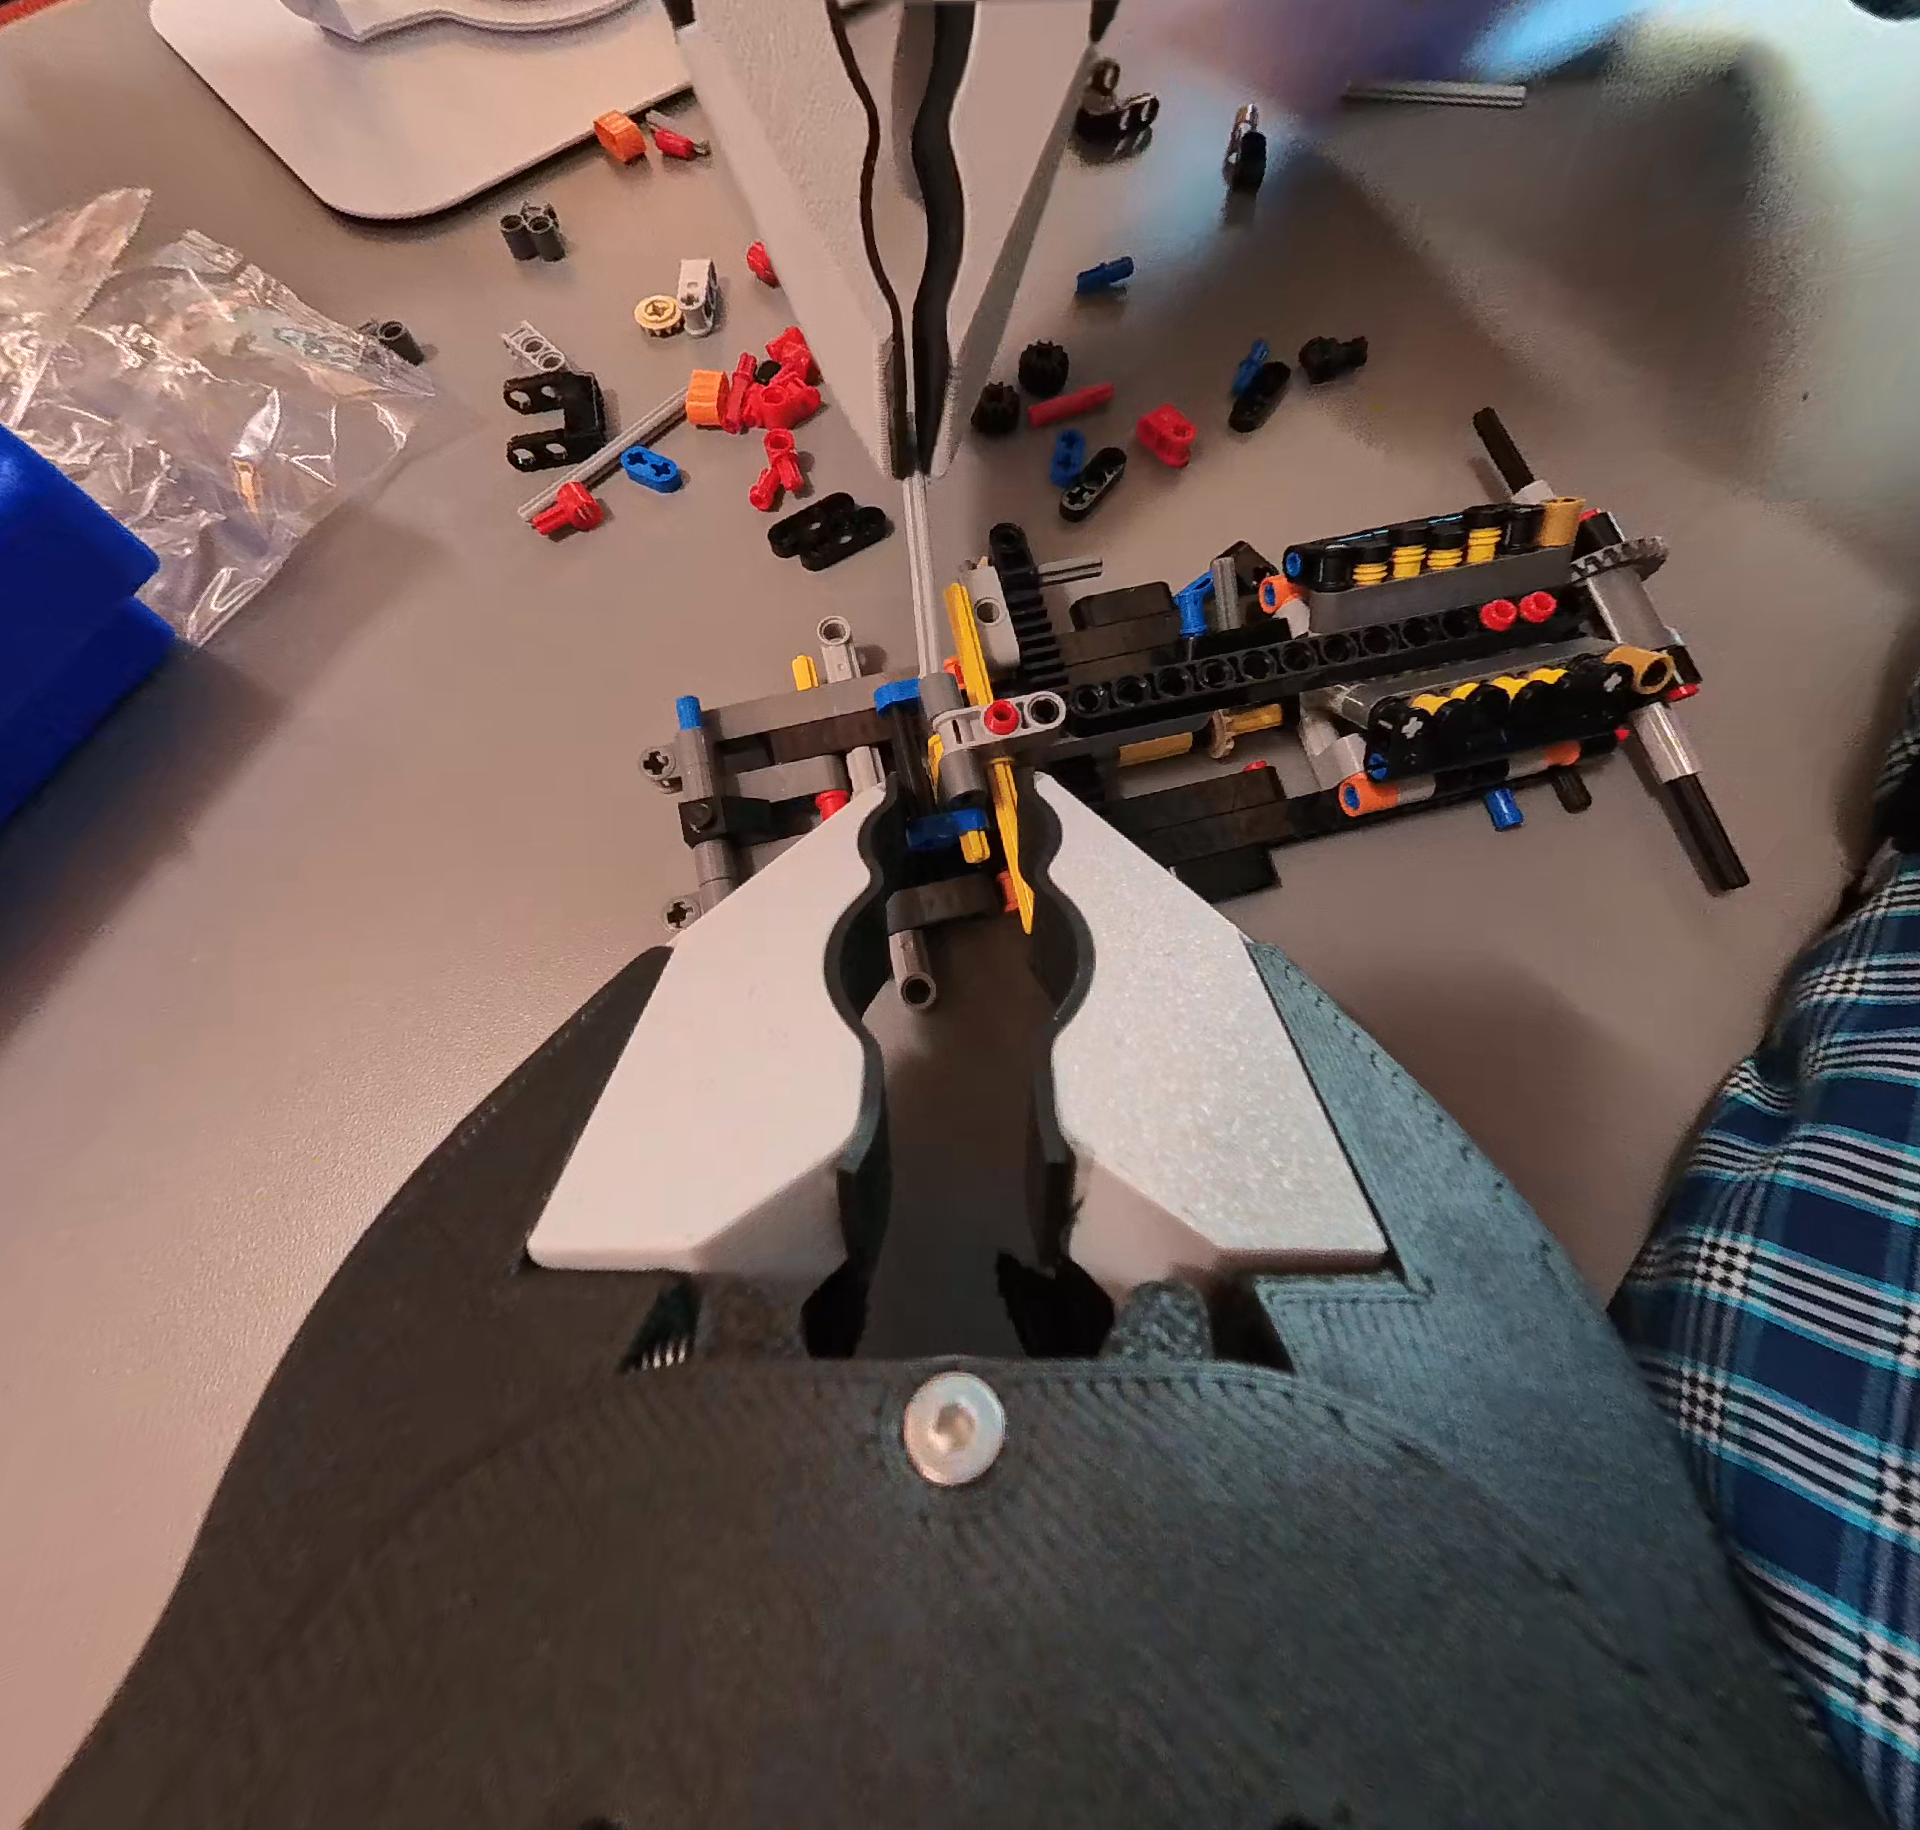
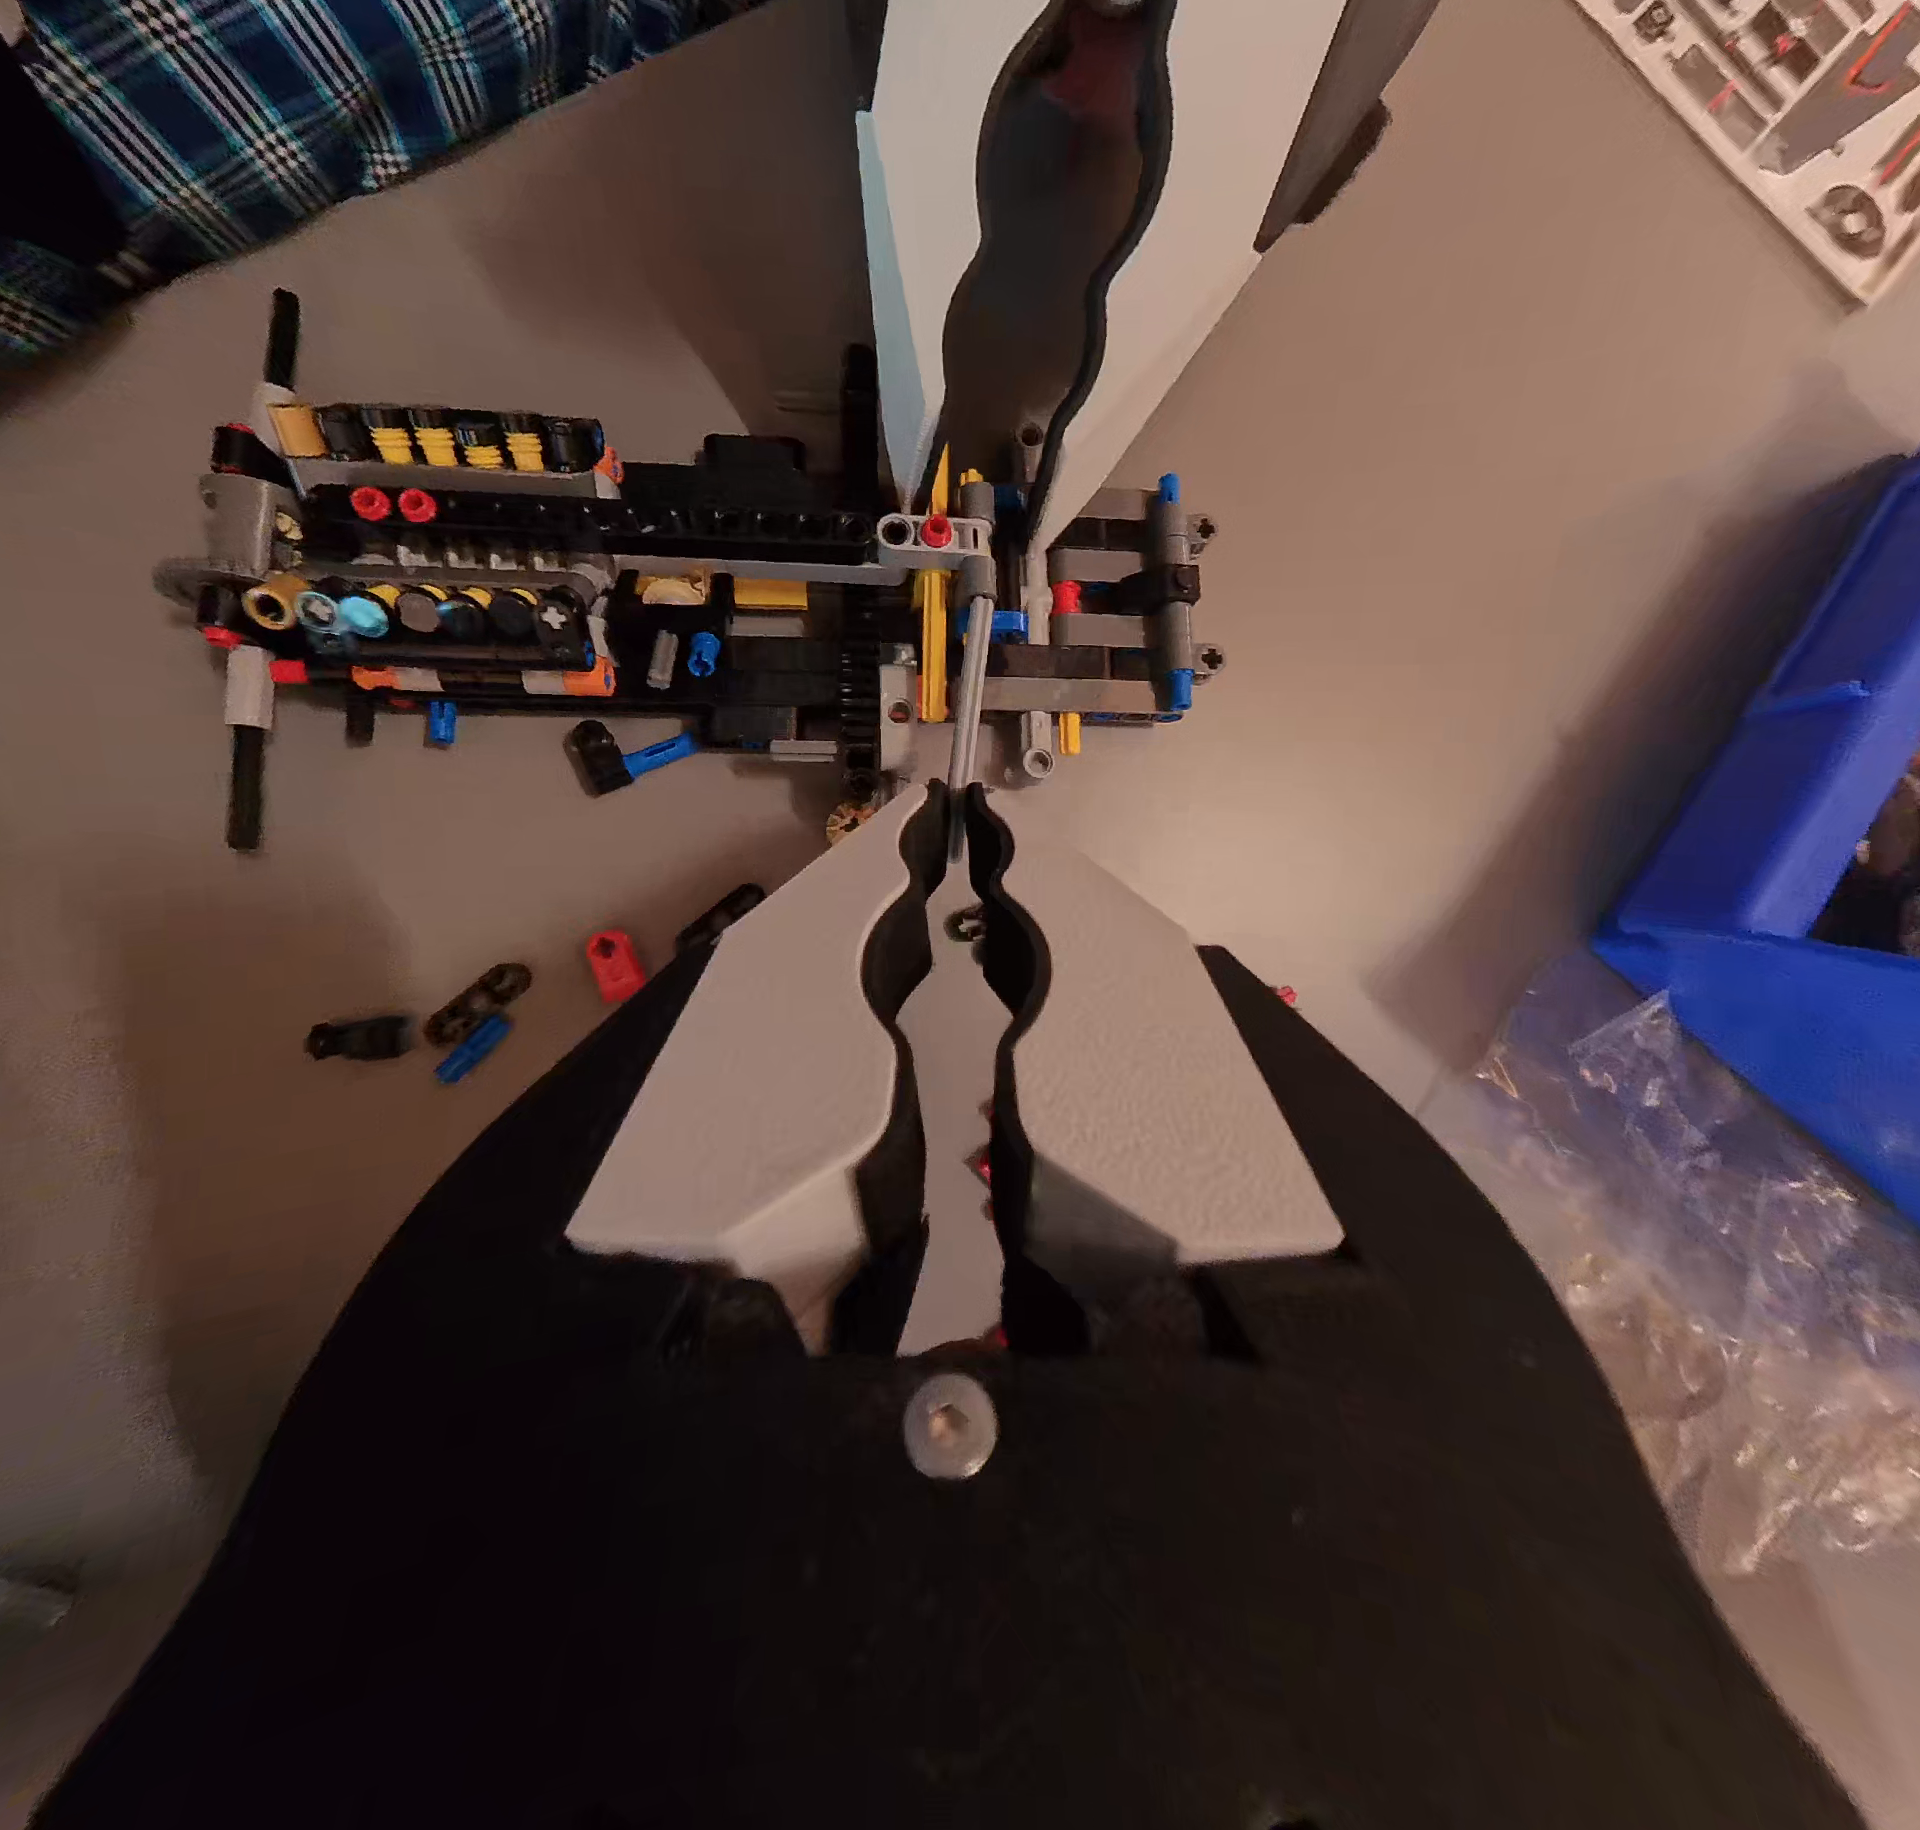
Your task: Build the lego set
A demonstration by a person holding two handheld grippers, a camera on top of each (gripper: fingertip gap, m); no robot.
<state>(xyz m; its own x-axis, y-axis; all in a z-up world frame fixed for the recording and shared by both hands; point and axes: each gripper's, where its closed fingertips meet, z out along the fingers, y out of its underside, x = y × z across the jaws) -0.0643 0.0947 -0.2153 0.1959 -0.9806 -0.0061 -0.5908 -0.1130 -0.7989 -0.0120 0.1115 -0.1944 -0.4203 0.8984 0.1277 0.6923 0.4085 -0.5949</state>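
Note:
The half-built lego model (image 1: 1247, 658), a long black, grey and yellow chassis, lies on the grey table. My left gripper (image 1: 961, 814) is shut on the model's narrow middle section with yellow and blue parts. My right gripper (image 2: 951, 798) is shut on a thin grey axle (image 2: 968, 679) whose far end sits in a grey connector on the model (image 2: 623, 533). In the left wrist view the right gripper (image 1: 914, 461) comes in from the far side with the axle (image 1: 920, 575). In the right wrist view the left gripper (image 2: 977, 487) comes in from the top.
Loose red, black, blue and orange pieces (image 1: 769, 398) lie behind the model, and others (image 2: 468, 1022) lie beside my right gripper. There are clear plastic bags (image 1: 187, 409), a blue bin (image 2: 1787, 793), a white stand base (image 1: 416, 87), a printed sheet (image 2: 1766, 45) and a plaid sleeve (image 1: 1818, 1209).

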